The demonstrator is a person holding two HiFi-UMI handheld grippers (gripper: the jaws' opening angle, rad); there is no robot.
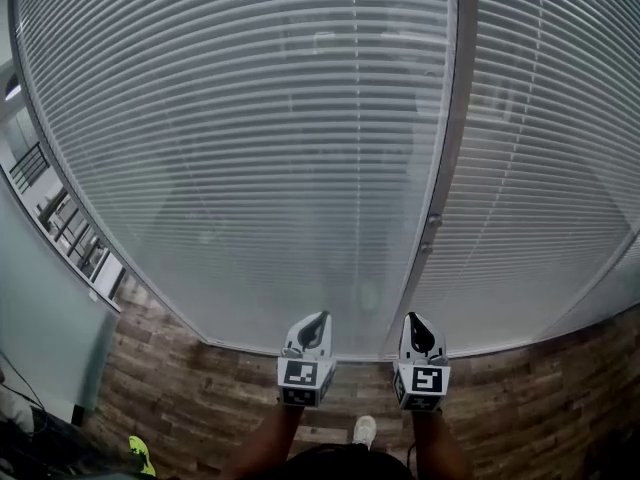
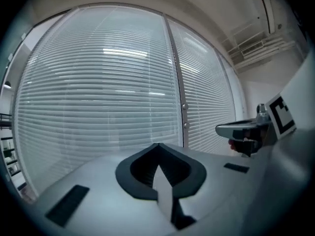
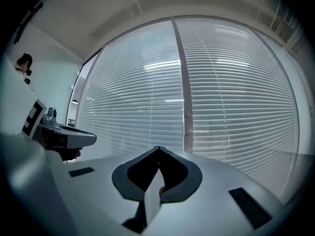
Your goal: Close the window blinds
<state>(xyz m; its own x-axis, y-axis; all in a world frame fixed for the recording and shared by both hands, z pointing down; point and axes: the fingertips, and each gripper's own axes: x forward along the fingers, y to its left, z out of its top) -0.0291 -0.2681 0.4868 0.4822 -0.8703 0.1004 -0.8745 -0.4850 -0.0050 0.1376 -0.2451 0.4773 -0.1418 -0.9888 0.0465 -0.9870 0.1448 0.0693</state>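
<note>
White slatted blinds hang down to the floor over the left glass panel (image 1: 250, 138) and the right panel (image 1: 540, 168), with a grey upright frame (image 1: 447, 148) between them that carries a small knob (image 1: 432, 221). Faint shapes show through the slats. My left gripper (image 1: 320, 317) and right gripper (image 1: 413, 318) sit side by side low in the head view, short of the blinds and touching nothing. In the left gripper view the left gripper (image 2: 158, 145) has its jaws together and empty. The right gripper (image 3: 158, 147) is likewise shut on nothing and faces the frame (image 3: 183, 97).
A wood-pattern floor (image 1: 200, 388) runs along the foot of the blinds. At far left a glass wall (image 1: 50, 308) stands beside a dark railing (image 1: 60, 218). A shoe (image 1: 364, 430) and a yellow-green object (image 1: 140, 455) lie near the bottom edge. Ceiling racks (image 2: 256, 45) hang upper right.
</note>
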